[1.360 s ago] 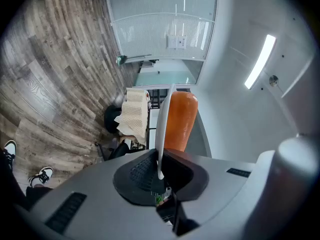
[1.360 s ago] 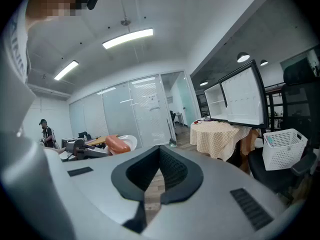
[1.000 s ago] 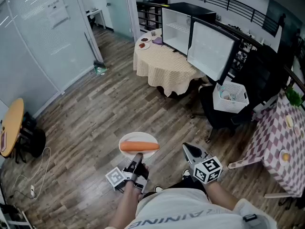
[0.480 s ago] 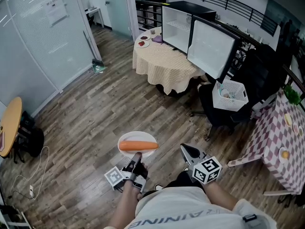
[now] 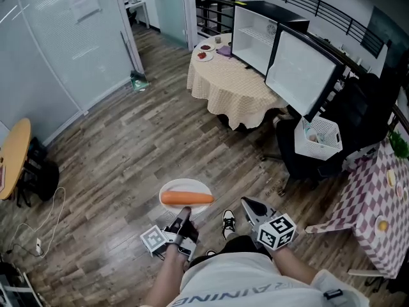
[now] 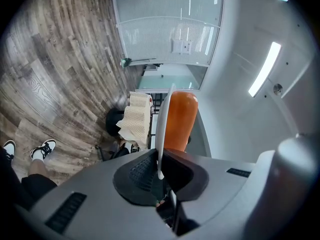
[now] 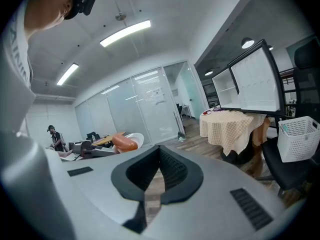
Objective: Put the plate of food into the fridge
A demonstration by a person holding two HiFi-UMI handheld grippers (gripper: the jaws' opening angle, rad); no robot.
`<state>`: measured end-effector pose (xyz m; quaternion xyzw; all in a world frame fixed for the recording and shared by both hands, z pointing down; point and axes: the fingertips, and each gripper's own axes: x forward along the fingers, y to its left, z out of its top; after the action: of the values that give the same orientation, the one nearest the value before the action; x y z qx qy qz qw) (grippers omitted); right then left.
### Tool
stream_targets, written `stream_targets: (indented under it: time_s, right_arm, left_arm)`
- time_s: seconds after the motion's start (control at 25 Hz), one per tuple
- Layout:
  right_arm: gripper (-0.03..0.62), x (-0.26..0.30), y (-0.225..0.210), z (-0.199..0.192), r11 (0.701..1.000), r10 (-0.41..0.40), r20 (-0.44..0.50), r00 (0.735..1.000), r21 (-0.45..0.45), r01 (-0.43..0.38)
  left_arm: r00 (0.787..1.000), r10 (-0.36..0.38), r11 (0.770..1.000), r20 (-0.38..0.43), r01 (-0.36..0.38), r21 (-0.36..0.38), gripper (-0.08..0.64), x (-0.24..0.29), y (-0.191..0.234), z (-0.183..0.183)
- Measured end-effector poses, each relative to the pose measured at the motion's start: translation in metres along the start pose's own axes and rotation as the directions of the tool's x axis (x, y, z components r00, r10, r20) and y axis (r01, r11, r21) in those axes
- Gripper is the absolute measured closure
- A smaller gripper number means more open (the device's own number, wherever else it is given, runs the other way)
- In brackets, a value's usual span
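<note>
Wood floor (image 5: 115, 152); shirt (image 5: 236, 280) "AINING"; left hand-held gripper (image 5: 185, 211) clamps plate (image 5: 185, 184), right hand-held gripper (image 5: 245, 202) closed.

Bright, even light from ceiling strips (image 7: 125, 32); sharp focus, fisheye bending, dark corners.

We have the wooden plank floor (image 5: 134, 139) open ahead, up to the round surface under a cream checked cloth (image 5: 230, 91). The white fridge (image 5: 252, 31) has its open door (image 5: 299, 74) jutting out near a black office chair (image 5: 297, 162) and white plastic basket (image 5: 318, 136). A glass partition wall (image 5: 57, 56) bounds the left.
</note>
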<state>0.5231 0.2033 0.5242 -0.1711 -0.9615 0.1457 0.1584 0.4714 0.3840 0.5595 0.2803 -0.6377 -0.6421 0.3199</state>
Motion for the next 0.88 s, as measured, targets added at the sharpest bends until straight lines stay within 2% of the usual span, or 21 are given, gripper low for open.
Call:
stream_targets:
  time_s: [0.28,0.56,0.88]
  right_arm:
    - [0.571,0.056,-0.030,0.027,0.999,0.044,-0.020,0.999,0.022,-0.043]
    - [0.569,0.096,-0.088,0.065,0.998,0.062,-0.025,0.998,0.025,-0.062]
    - [0.570,0.141,-0.158,0.096,0.992,0.121,-0.035,0.992,0.031,-0.120]
  left_arm:
    - [0.999,0.030,1.000,0.026,-0.031,0.006,0.532,0.043,-0.006,0.037]
    - [0.999,0.035,0.999,0.042,-0.035,0.014,0.532,0.116,-0.018,0.060]
    - [0.996,0.036,0.999,0.077,-0.039,0.037,0.532,0.199,-0.032,0.078]
